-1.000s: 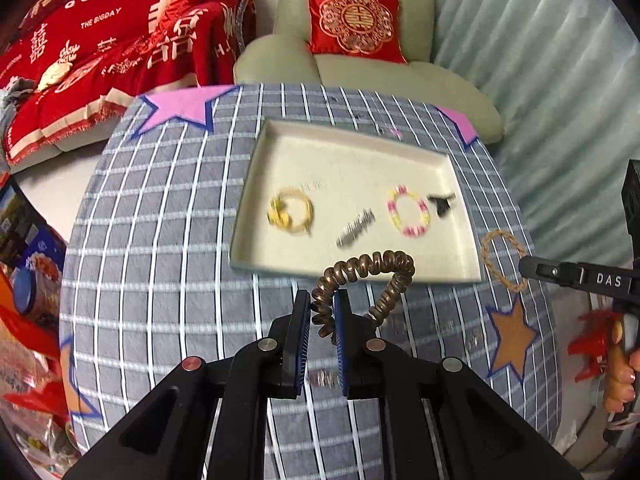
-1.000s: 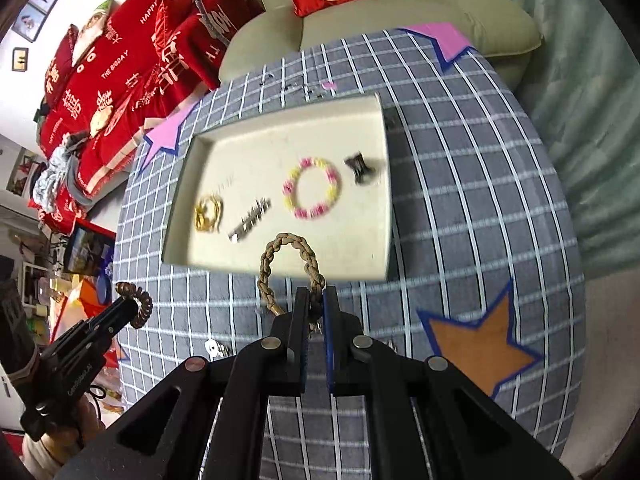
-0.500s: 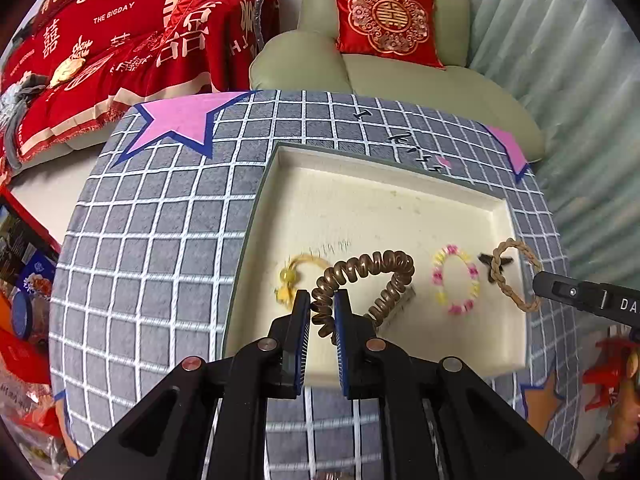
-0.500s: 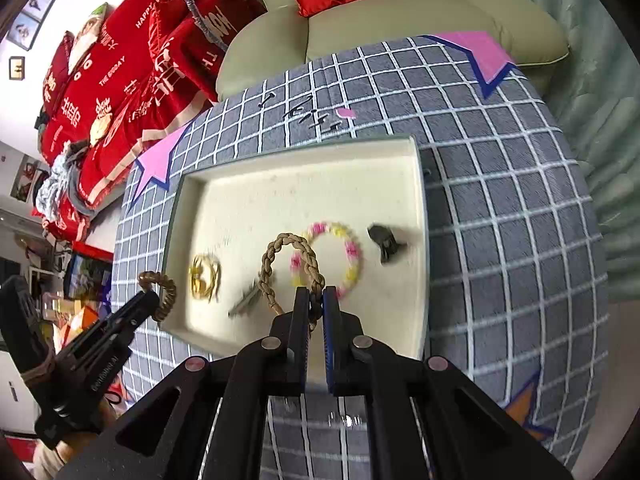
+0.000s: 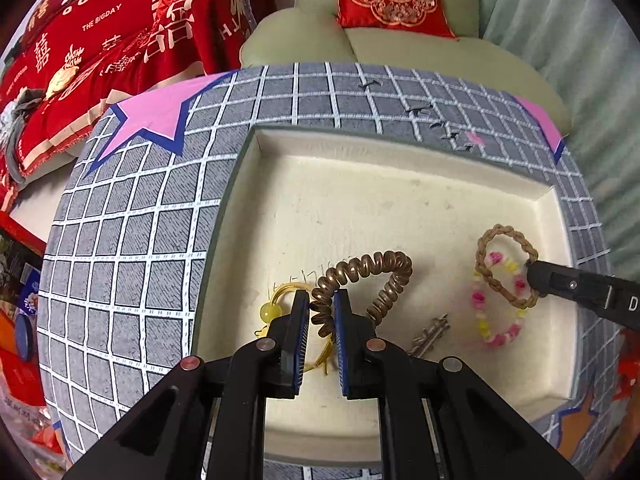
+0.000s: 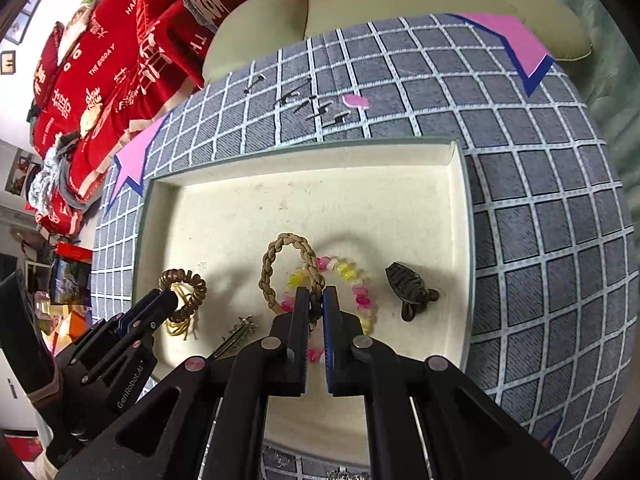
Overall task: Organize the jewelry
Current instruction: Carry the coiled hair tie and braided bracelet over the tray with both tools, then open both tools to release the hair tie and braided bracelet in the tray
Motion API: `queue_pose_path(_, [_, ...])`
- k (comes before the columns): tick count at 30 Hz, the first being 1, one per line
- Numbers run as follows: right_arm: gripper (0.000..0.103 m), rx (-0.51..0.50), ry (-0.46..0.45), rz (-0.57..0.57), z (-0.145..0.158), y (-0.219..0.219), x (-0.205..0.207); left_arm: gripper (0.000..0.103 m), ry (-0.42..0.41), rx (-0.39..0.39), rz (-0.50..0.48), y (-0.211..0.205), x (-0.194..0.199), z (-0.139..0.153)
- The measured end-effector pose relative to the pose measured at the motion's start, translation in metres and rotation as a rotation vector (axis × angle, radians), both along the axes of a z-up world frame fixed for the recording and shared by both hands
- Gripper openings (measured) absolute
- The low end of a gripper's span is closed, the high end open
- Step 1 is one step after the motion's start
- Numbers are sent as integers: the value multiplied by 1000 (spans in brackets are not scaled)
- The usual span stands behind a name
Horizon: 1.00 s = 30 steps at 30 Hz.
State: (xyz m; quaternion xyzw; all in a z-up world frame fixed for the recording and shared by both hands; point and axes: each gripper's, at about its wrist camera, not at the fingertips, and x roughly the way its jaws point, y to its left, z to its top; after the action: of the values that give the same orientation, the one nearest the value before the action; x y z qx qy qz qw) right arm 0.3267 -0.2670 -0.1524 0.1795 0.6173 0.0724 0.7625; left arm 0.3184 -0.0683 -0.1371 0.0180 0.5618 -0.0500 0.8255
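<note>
The spiral hair tie (image 5: 362,280) is pinched at 1 end by the left gripper (image 5: 322,312), its loop arched up and rightward over the cream tray (image 5: 400,200). The braided band (image 6: 290,268) is clamped in the closed right gripper (image 6: 316,304), its loop standing upward over the bead bracelet (image 6: 360,292) — both grippers are pitched steeply down.

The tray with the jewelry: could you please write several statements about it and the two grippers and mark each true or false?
1. The left gripper is shut on the brown spiral hair tie. True.
2. The right gripper is open with nothing in it. False: it is shut on the braided tan loop.
3. The pink and yellow bead bracelet lies in the cream tray. True.
4. The dark claw clip lies on the checked cloth. False: it lies in the tray.
</note>
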Motion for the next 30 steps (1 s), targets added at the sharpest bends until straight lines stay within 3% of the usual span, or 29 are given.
queue_pose_path(11, [7,-8,58,6,-28,2,2,22,6,66,-42,-10,0,-10])
queue_pose_path(20, [9,7,73,14,-29,1,2,22,7,87,-42,-14,-3,-8])
queue_pose_path(22, [14,26,79,8,-29,-1,2,22,2,81,-36,-13,-4,-6])
queue_pose_path(24, [38,52,74,-4,-28,-2,1,22,1,79,-33,-12,-5,-4])
queue_pose_path(26, [51,83,62,-20,-24,-5,0,22,4,72,-32,-11,-5,-3])
queue_pose_path(30, [51,135,39,-39,-13,-7,-1,22,7,61,-39,-11,-7,0])
